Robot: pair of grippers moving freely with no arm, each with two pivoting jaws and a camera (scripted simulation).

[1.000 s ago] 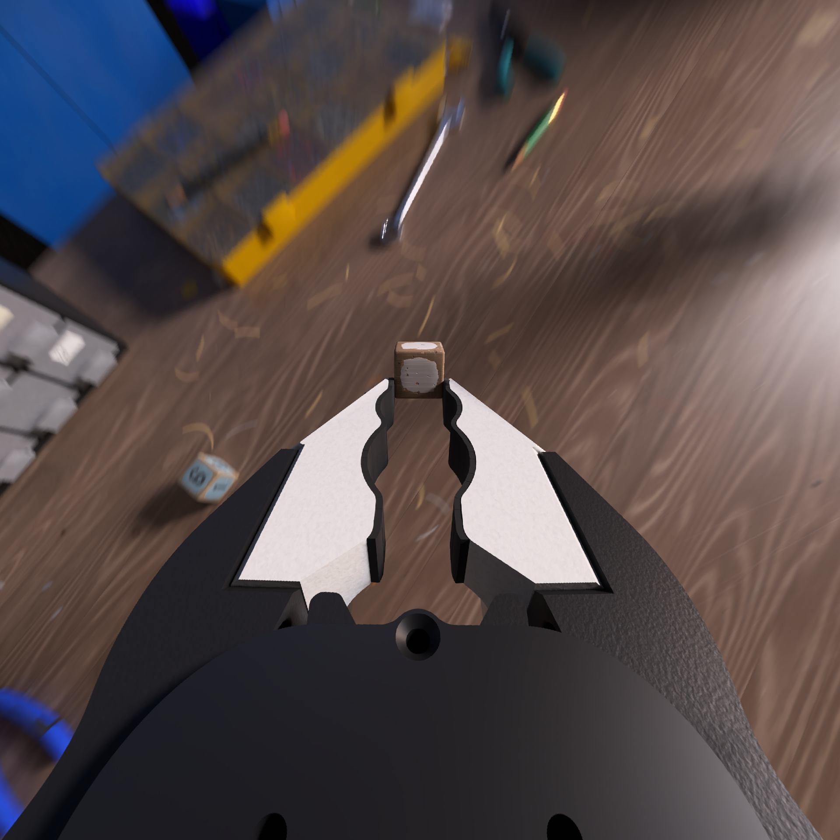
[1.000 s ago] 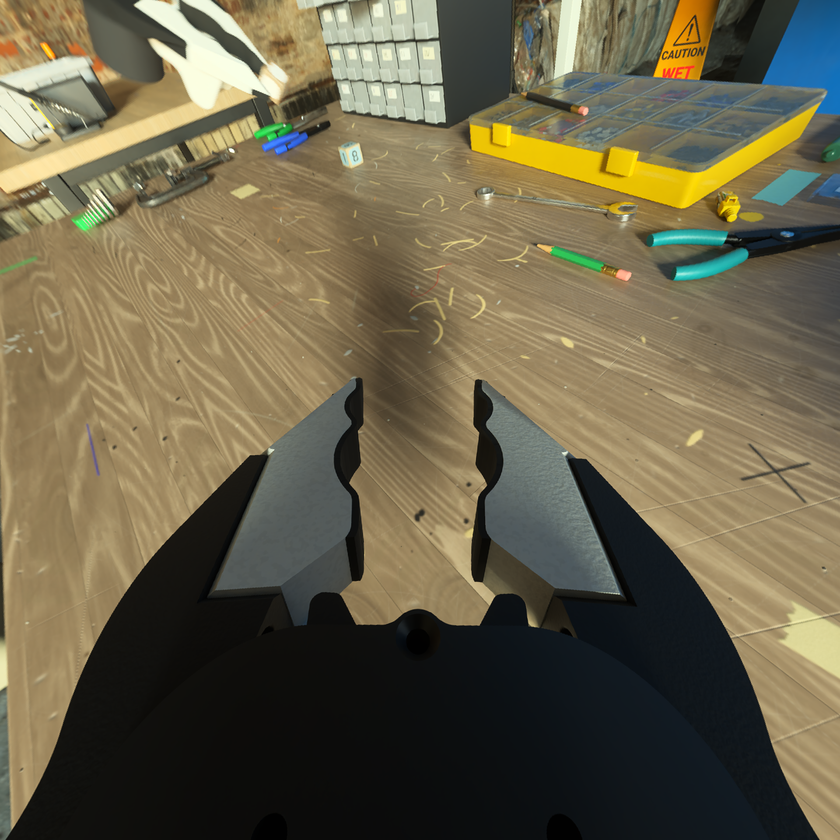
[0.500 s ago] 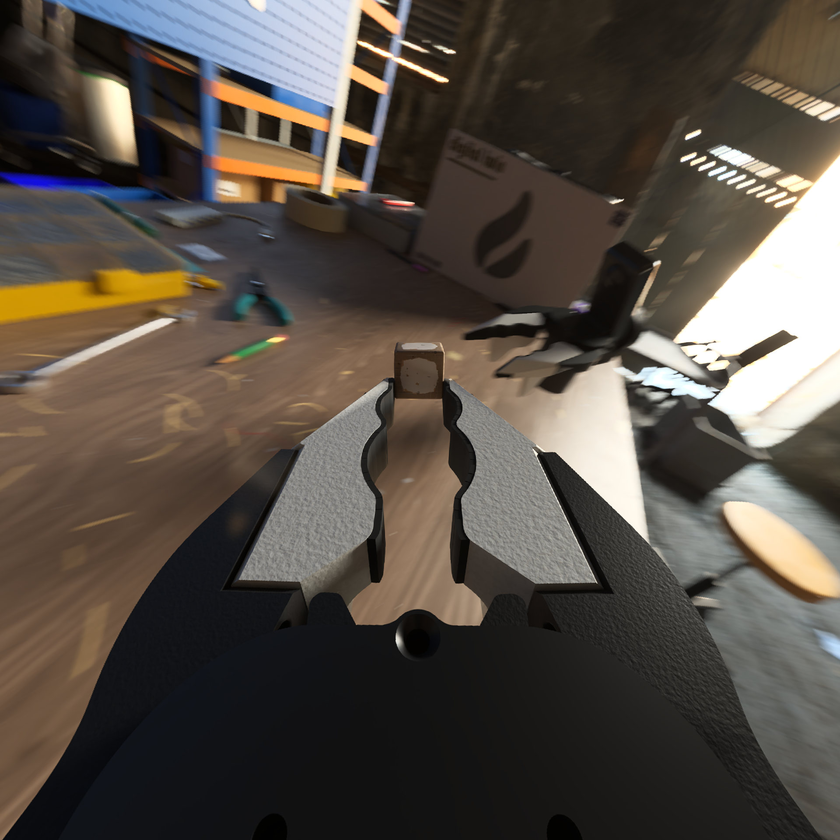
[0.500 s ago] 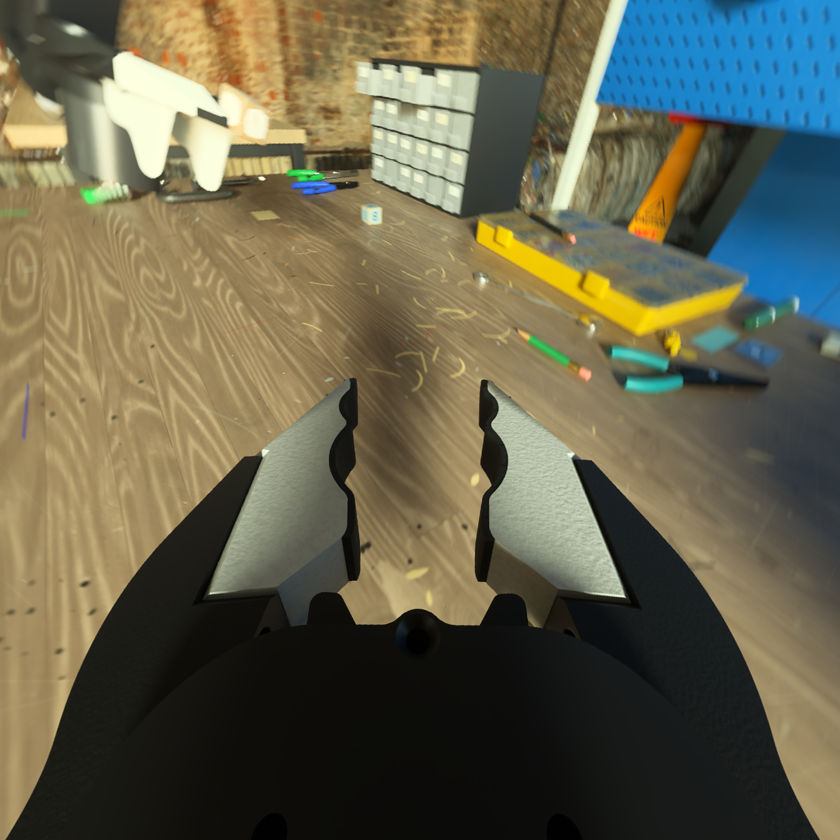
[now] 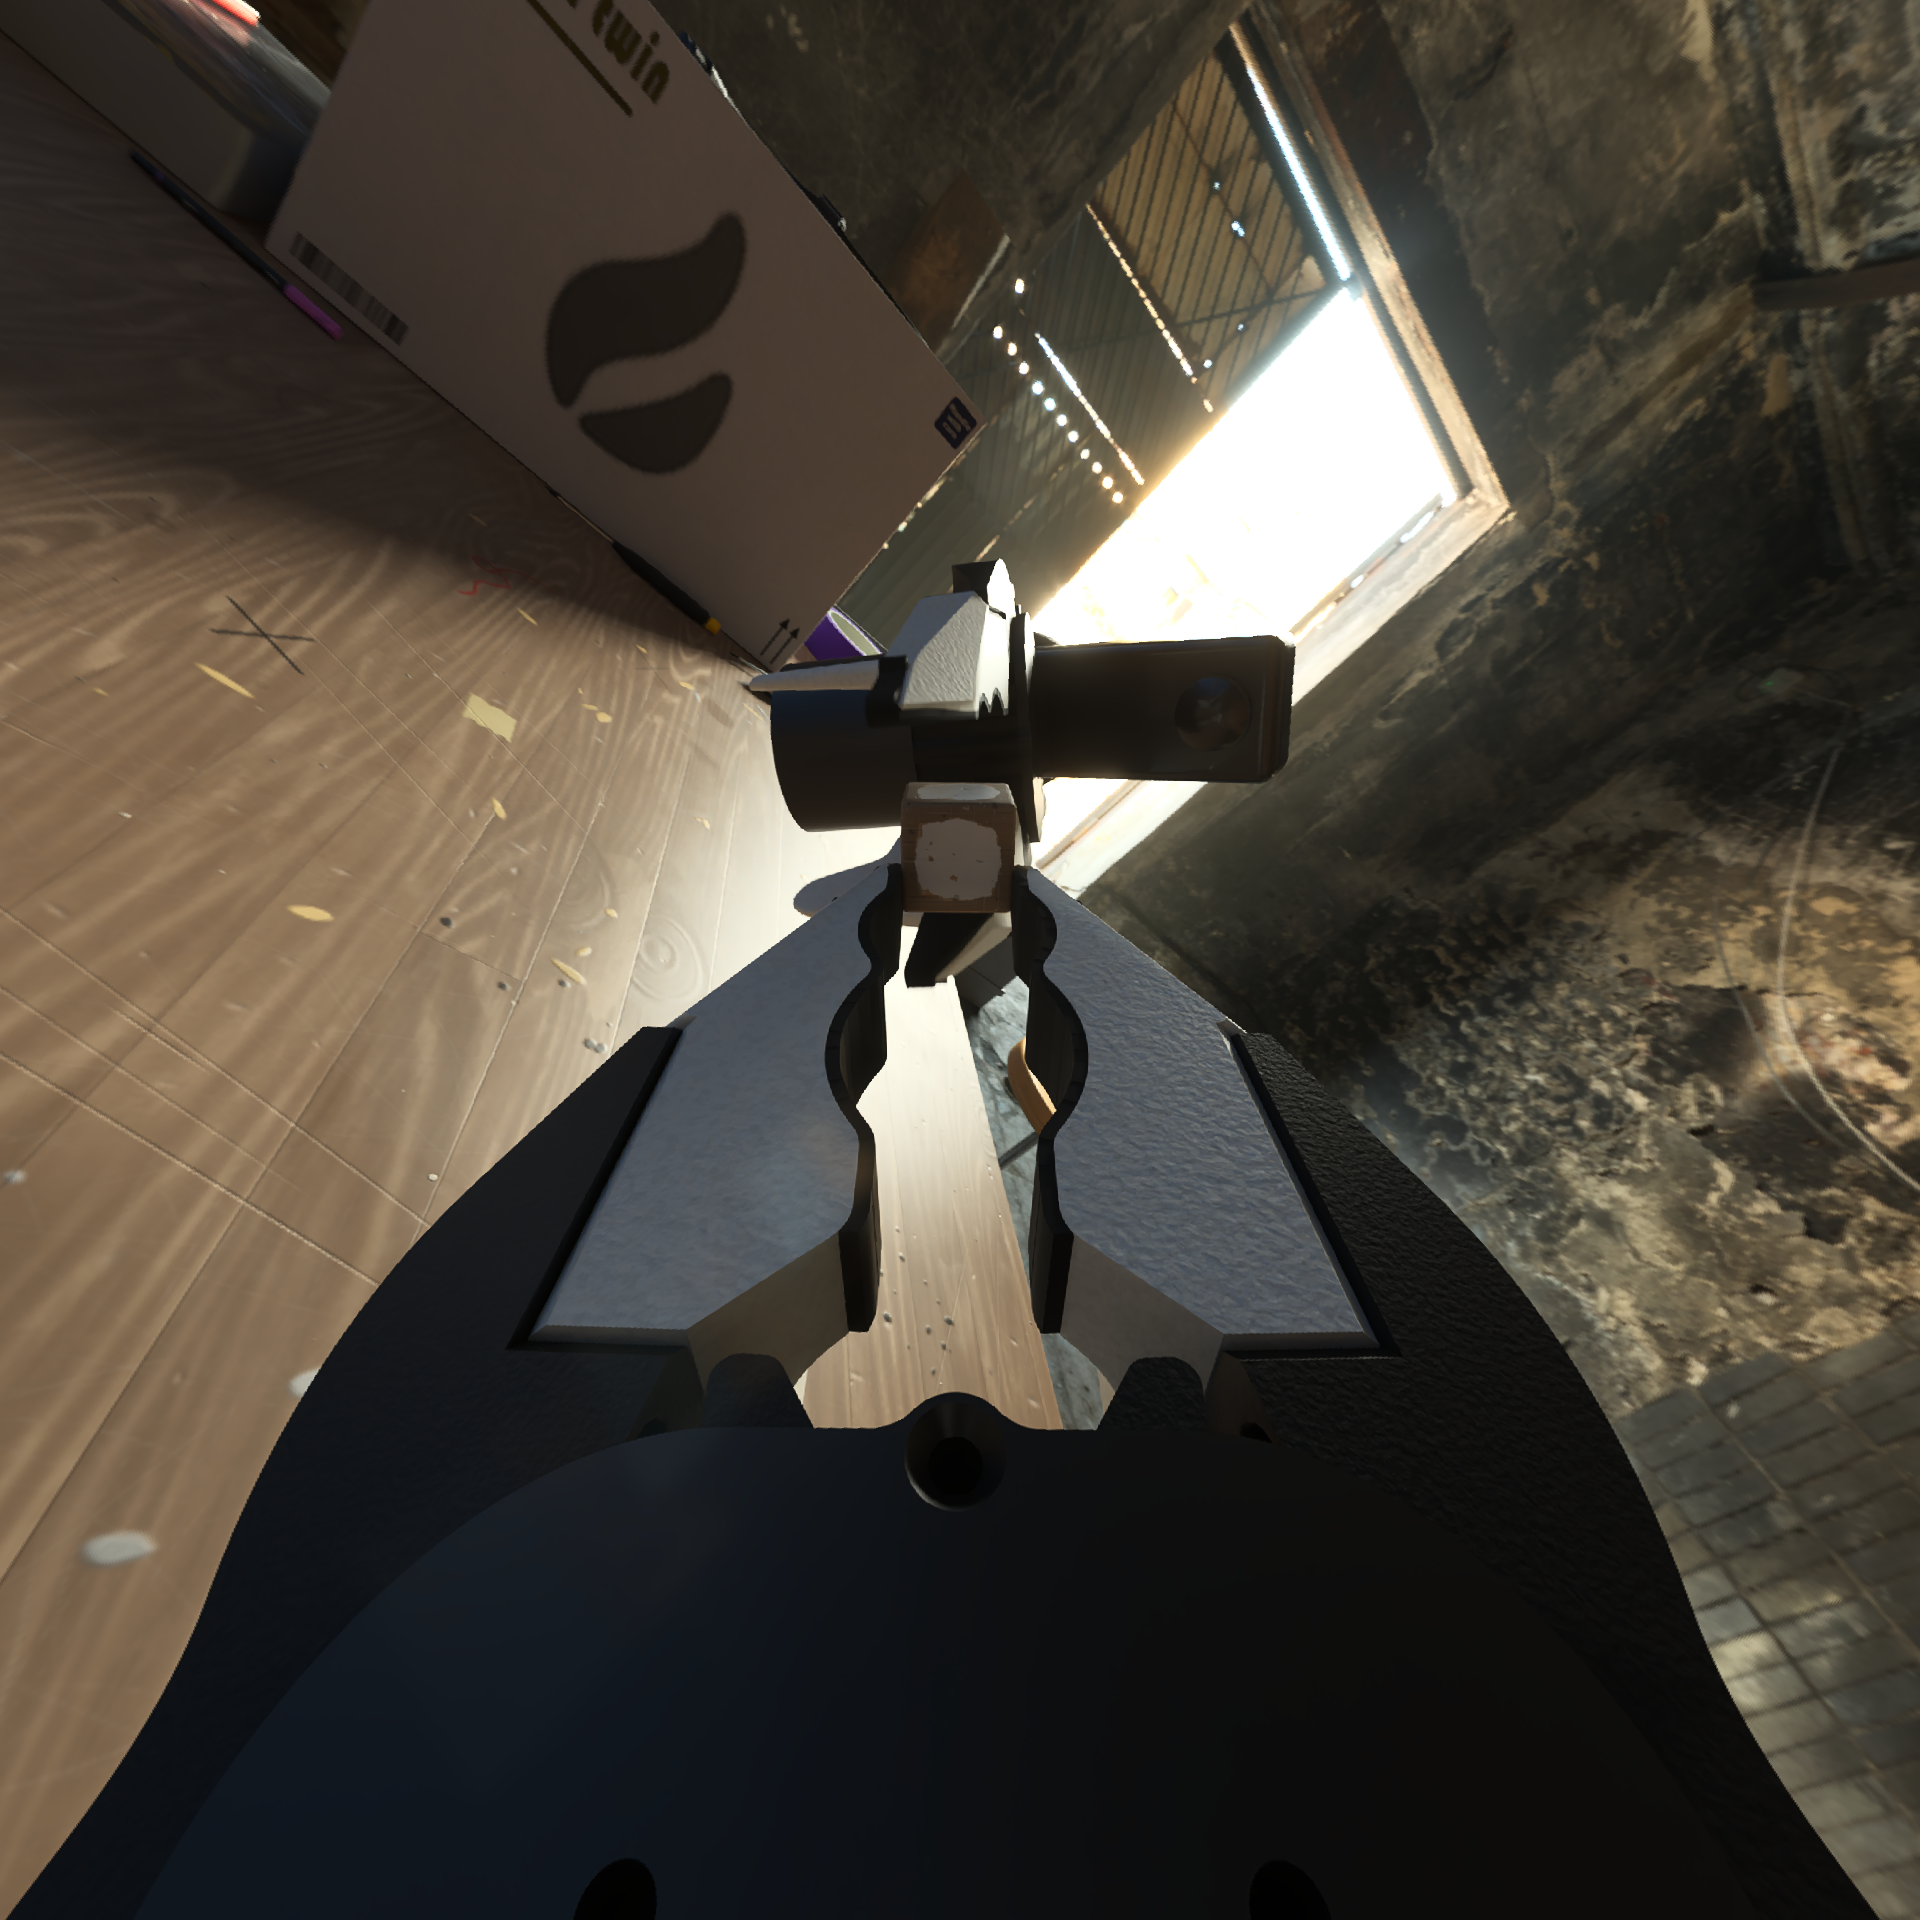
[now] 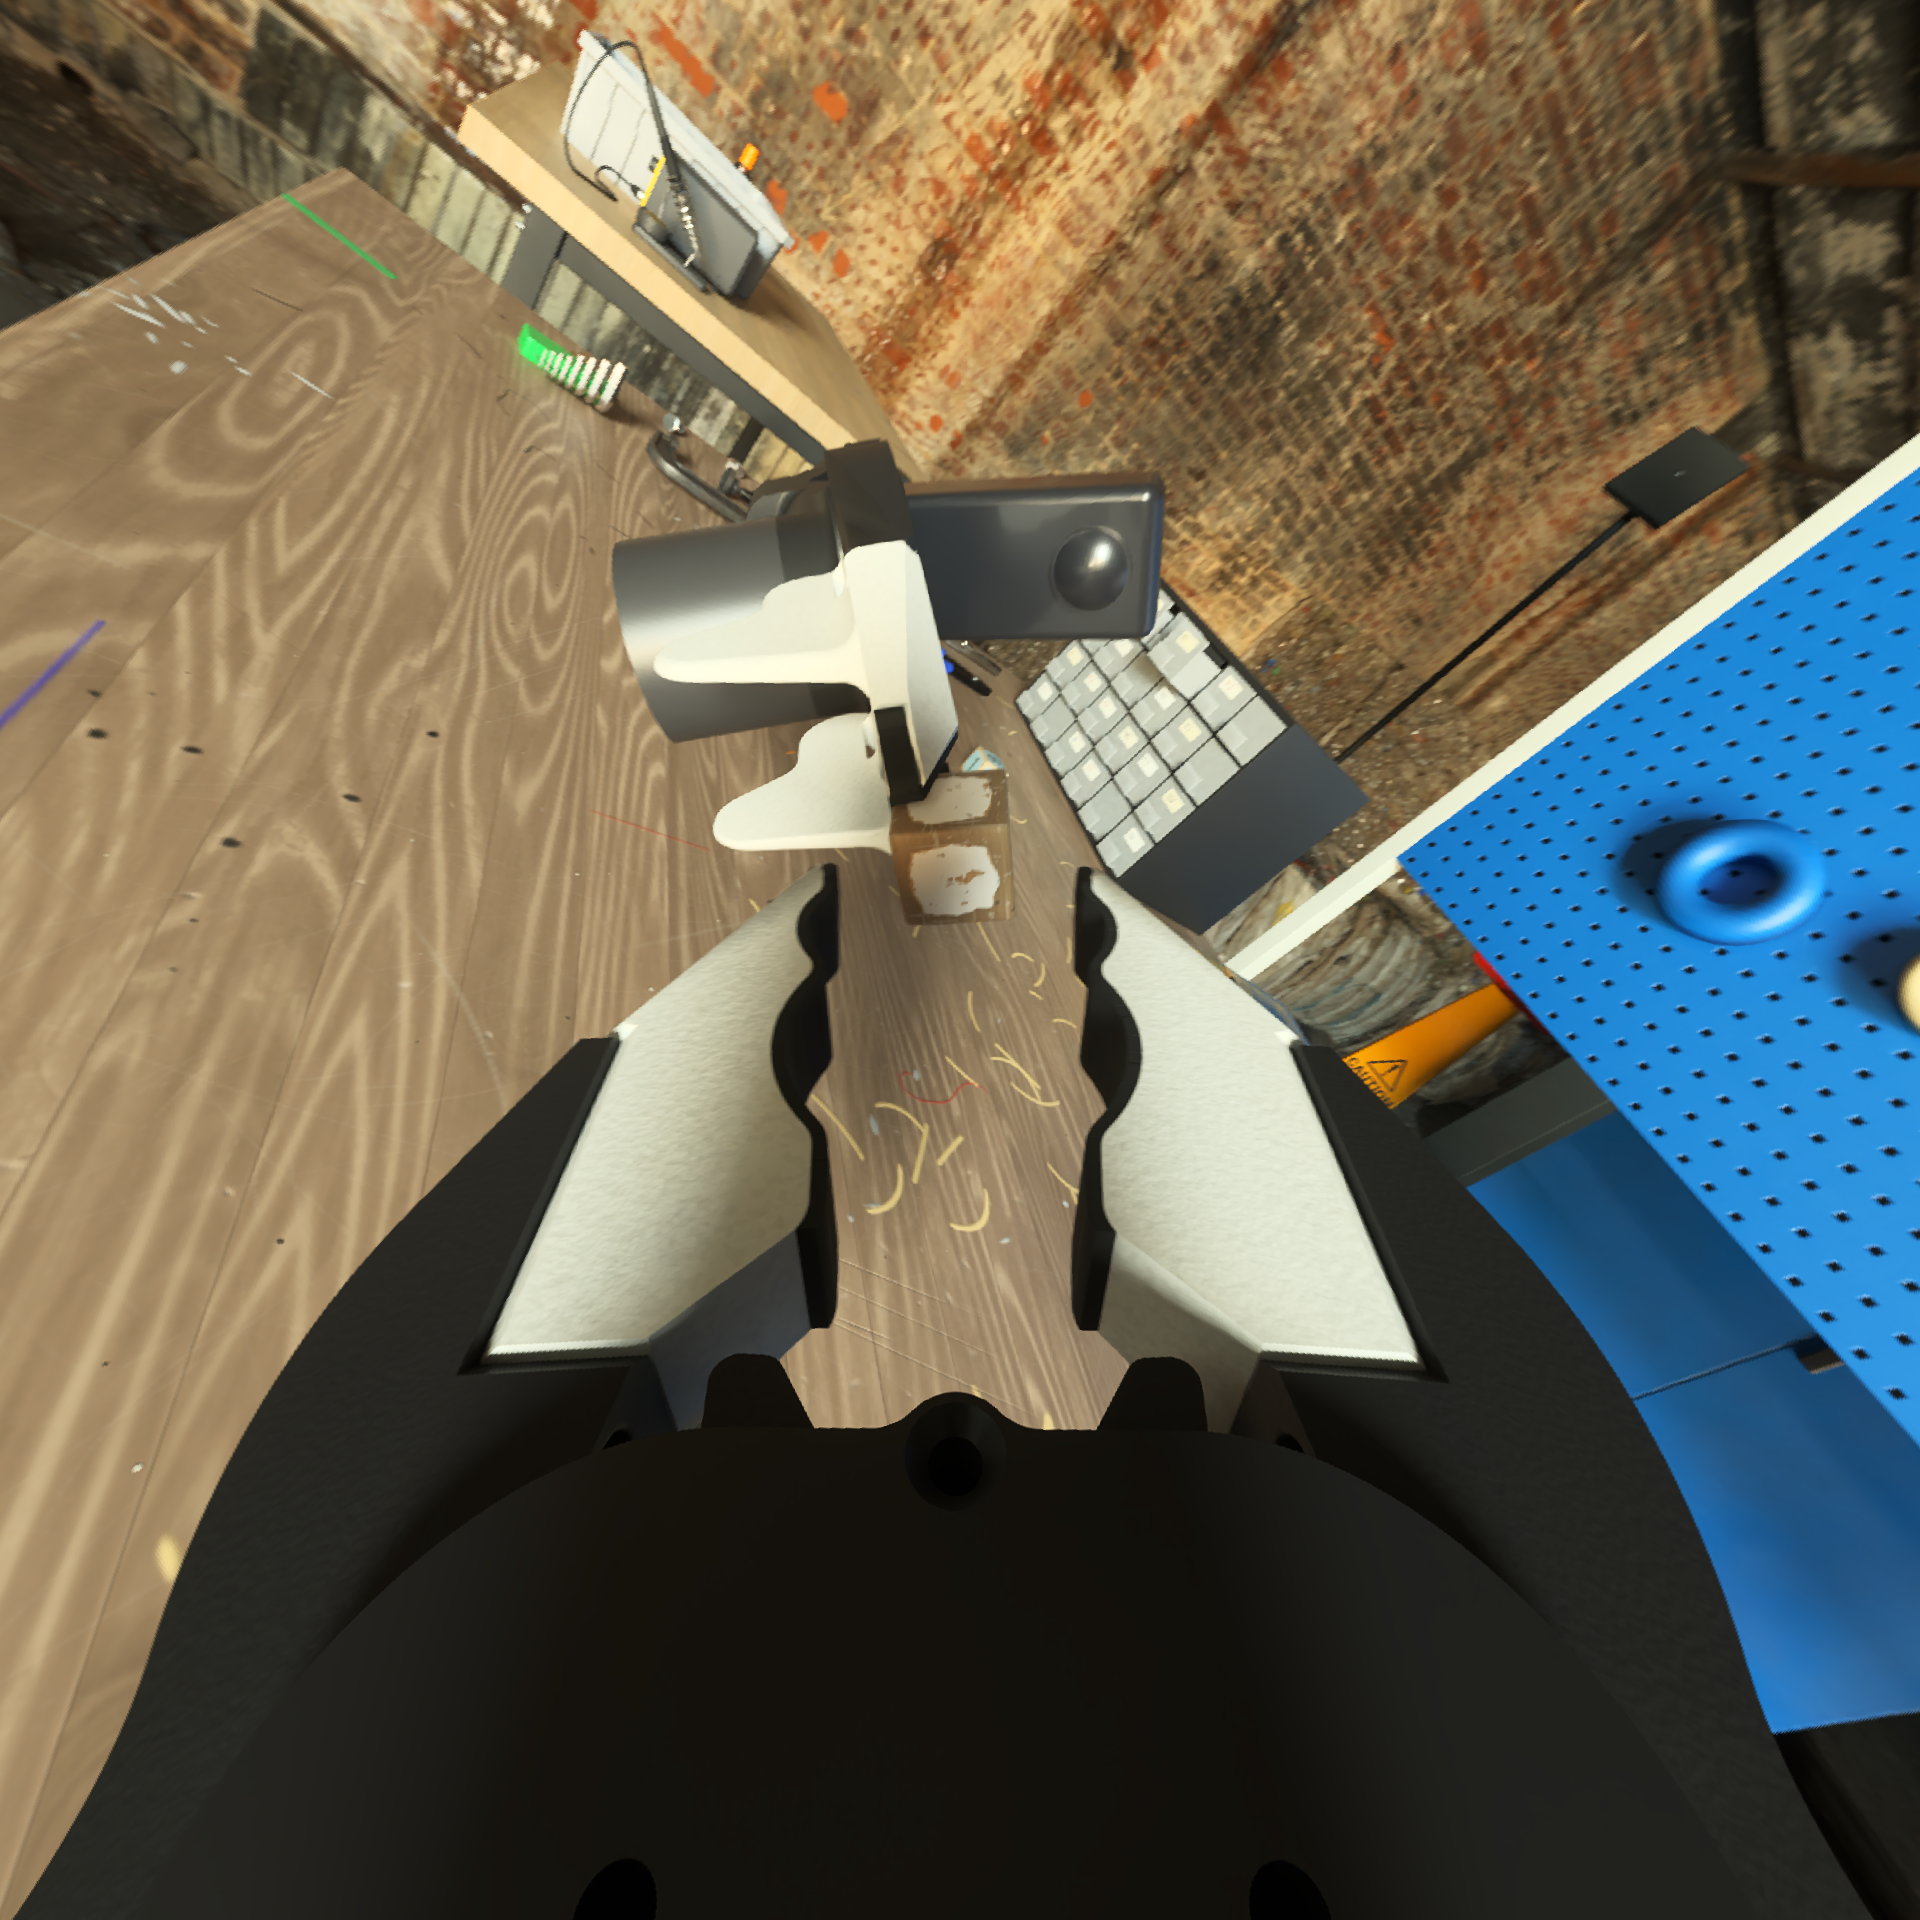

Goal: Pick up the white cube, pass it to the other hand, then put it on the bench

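The white cube (image 5: 956, 860), brown-edged with worn white faces, is pinched between the tips of my left gripper (image 5: 956, 883), which is shut on it and holds it in the air. In the right wrist view the cube (image 6: 953, 860) hangs just beyond my right gripper (image 6: 951, 894), slightly ahead of its fingertips. The right gripper is open and empty. The left gripper (image 6: 883, 800) shows there from the side, holding the cube from above left. The right gripper's body (image 5: 1029, 717) shows behind the cube in the left wrist view. The wooden bench (image 6: 312, 727) lies below both.
A large cardboard box (image 5: 623, 312) stands on the bench. A grey drawer cabinet (image 6: 1164, 748), a blue pegboard (image 6: 1714, 935) and a clamp (image 6: 686, 478) are near the far side. Wood shavings (image 6: 935, 1143) lie under the grippers. A second table (image 6: 665, 270) stands behind.
Both grippers have rolled and swung to face each other. The left has carried the cube up off the bench to just in front of the right gripper's open fingers.
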